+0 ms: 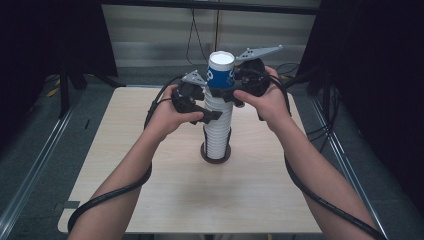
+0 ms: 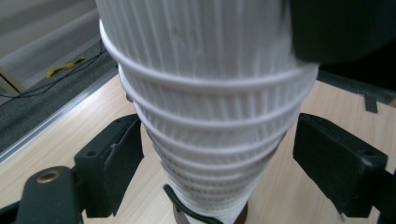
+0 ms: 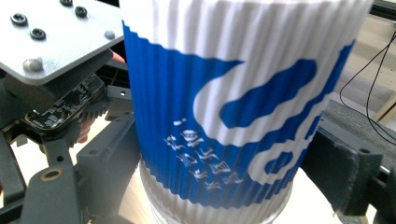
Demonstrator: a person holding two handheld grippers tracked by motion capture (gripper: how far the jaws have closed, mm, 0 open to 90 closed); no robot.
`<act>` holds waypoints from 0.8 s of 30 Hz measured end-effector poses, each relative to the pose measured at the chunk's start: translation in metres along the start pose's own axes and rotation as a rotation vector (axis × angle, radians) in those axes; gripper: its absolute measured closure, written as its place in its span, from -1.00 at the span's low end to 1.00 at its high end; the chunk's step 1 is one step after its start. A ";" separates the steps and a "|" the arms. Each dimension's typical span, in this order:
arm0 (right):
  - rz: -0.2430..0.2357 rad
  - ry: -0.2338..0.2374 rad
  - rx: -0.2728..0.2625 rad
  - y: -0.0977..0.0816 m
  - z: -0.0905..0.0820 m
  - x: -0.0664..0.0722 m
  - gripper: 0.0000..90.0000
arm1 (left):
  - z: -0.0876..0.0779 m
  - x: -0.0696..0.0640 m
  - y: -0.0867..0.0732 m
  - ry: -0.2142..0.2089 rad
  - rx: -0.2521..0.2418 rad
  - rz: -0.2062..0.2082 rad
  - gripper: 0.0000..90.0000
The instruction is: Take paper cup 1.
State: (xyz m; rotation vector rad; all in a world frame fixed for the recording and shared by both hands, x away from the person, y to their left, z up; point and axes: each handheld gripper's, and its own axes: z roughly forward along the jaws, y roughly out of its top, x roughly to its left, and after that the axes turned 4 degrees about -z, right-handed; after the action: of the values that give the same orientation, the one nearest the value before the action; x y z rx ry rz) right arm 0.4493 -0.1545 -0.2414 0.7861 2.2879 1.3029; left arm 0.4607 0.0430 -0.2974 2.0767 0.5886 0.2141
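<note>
Paper cups, white and ribbed, stand nested upside down in 1 tall stack (image 1: 218, 132) on a dark round base (image 1: 215, 155) at the middle of the pale wood-grain worktop (image 1: 150, 190). Rolled rims ring the stack at close steps. On top sits a blue-and-white cup (image 1: 221, 71), also bottom-up, its ribbed wall printed with broad blue swirls and small white lettering, its flat white bottom facing the high camera.

Left tongs (image 1: 209, 114) reach in from the left at the upper part of the stack; in the left gripper view the 2 black jaws stand either side of the white cups with a gap on the right side, so they look released around the stack. Right tongs (image 1: 231, 89) come in from the right at the level of the blue-and-white cup; in the right gripper view the jaws sit close at both its sides, the left jaw against its wall, but whether both pads press on it I cannot tell.

Around the worktop lies grey floor with metal rails, black cables and dark curtains at both sides, and a pale panelled wall at the back.
</note>
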 end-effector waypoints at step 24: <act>0.000 0.002 0.006 0.001 0.000 0.000 -0.63 | -0.003 0.003 0.018 -0.017 -0.030 -0.016 -0.66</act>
State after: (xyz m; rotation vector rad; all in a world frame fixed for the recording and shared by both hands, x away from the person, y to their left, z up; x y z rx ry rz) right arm 0.4493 -0.1546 -0.2407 0.7870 2.2945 1.2978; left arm 0.4682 0.0393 -0.2810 2.0424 0.5883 0.1948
